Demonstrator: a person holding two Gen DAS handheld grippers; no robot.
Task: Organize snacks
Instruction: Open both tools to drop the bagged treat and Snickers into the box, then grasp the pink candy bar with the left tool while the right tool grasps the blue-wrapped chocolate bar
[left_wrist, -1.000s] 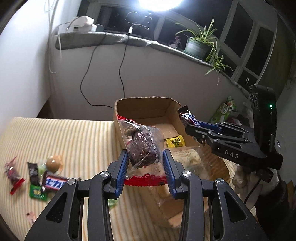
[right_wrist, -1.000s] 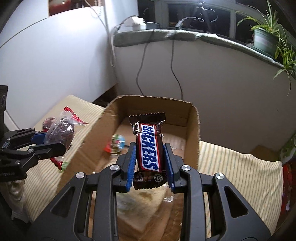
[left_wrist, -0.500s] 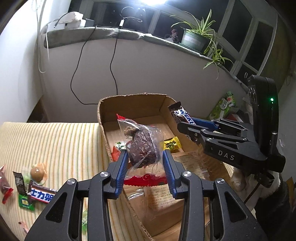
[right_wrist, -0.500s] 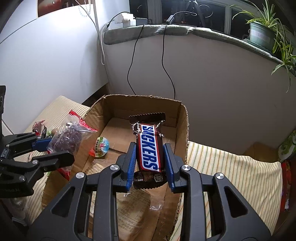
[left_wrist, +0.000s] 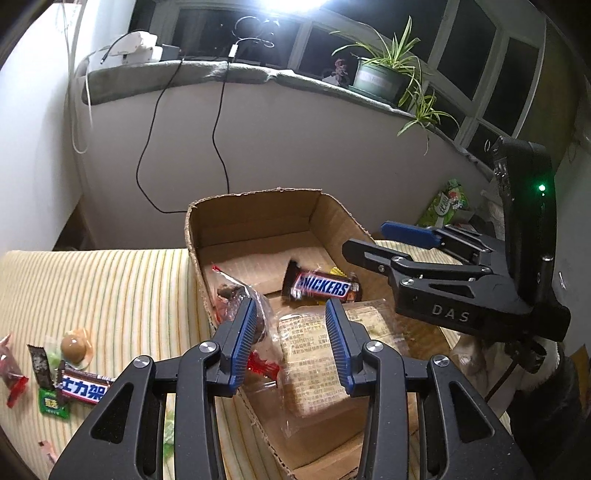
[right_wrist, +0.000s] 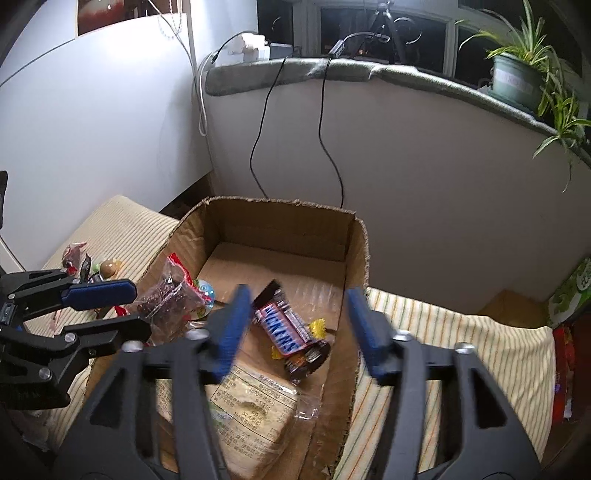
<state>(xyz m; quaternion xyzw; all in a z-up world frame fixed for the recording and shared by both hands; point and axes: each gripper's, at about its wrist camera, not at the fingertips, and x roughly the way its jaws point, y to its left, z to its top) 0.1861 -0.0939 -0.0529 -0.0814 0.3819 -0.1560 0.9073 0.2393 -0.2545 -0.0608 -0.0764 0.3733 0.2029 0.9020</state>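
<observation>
Both grippers hung spread wide over the cardboard box (right_wrist: 360, 236), holding nothing. Snickers bar (right_wrist: 290, 332) lay diagonal mid-box under the right gripper (right_wrist: 295, 325); loose snacks (left_wrist: 55, 373) sat nearer the left gripper (left_wrist: 291, 343).

The open cardboard box (right_wrist: 356, 258) sits on the striped cushion, holding a Snickers bar (right_wrist: 290, 332) that lies tilted across a clear flat packet (right_wrist: 251, 402) printed with text, next to a small yellow candy (right_wrist: 317, 326) and a round green-and-red sweet (right_wrist: 205, 290). A clear bag of dark dried fruit (right_wrist: 166, 299) with a red edge leans against the box's left wall, just inside it. Well to the left on the cushion lie loose snacks: a bar with white Chinese lettering (left_wrist: 86, 387), a round brown sweet (left_wrist: 75, 345), a green packet (left_wrist: 51, 404), and a red-wrapped piece (left_wrist: 13, 373).
</observation>
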